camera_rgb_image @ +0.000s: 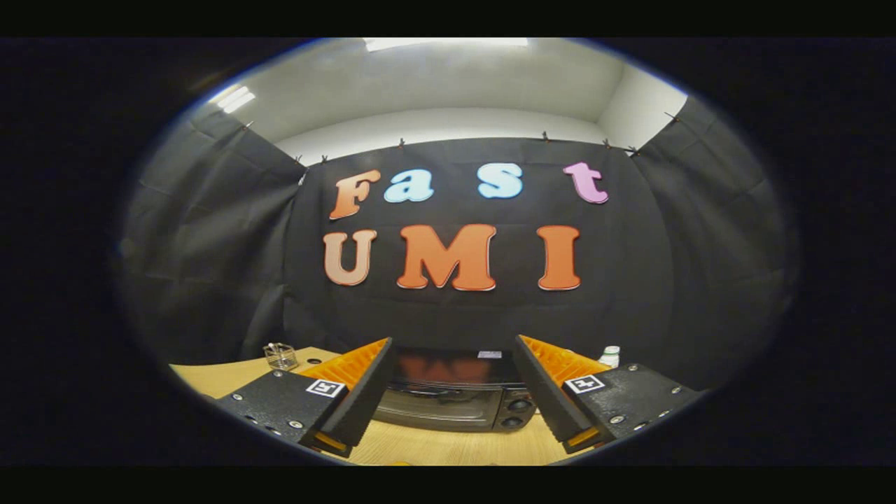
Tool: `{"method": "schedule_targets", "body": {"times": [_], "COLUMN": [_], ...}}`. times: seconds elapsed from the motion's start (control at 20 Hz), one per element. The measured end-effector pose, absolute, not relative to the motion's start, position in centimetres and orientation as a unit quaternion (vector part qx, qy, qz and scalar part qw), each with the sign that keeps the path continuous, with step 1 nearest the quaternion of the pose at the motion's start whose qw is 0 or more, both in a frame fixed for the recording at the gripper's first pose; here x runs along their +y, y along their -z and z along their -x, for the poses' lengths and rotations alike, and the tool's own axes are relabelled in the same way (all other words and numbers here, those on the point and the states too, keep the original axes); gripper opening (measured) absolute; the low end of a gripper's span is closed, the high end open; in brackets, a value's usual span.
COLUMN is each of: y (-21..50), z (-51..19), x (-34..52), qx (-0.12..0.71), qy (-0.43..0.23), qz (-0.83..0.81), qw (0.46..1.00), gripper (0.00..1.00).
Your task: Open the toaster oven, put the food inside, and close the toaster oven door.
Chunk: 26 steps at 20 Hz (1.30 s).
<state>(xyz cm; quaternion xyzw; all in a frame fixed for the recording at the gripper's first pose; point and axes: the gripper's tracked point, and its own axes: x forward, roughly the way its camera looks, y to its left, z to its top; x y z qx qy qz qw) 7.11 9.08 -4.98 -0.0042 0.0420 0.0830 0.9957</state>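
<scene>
The claw (451,392) stands wide and empty, its fingers framing the shut toaster oven (448,402) beyond them on the counter (448,448), seemingly lined up to reach its door.

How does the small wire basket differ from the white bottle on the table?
The basket stands beyond the gripper's one finger, the bottle beyond the other, with the closed oven between them. The basket is see-through wire mesh; the bottle is solid white. The basket looks wide and low, the bottle narrower. Both stand upright on the wooden table, untouched; the fingers are open and hold nothing.
</scene>
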Motion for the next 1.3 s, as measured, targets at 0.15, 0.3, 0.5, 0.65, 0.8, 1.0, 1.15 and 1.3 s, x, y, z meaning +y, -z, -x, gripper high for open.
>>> {"method": "schedule_targets", "body": {"times": [0.15, 0.3, 0.5, 0.65, 0.8, 1.0, 1.15, 1.3], "y": [8.3, 11.3, 15.3, 16.7, 18.2, 18.9, 18.7, 18.6], "z": [-9.3, -11.6, -13.5, -14.8, -15.6, -16.0, -15.1, -13.6], "x": [10.1, 11.2, 12.5, 13.0, 13.1, 13.1, 13.2, 13.5], "qx": [0.079, 0.112, 0.151, 0.159, 0.172, 0.173, 0.162, 0.152], "qy": [-0.080, -0.078, -0.072, -0.065, -0.055, -0.051, -0.051, -0.068], "qz": [0.004, -0.003, -0.012, -0.015, -0.011, -0.005, -0.010, -0.014], "qw": [0.994, 0.991, 0.986, 0.985, 0.984, 0.984, 0.985, 0.986], "gripper": [0.99, 0.99, 0.99, 0.99, 0.99, 0.99, 0.98, 0.89]}}
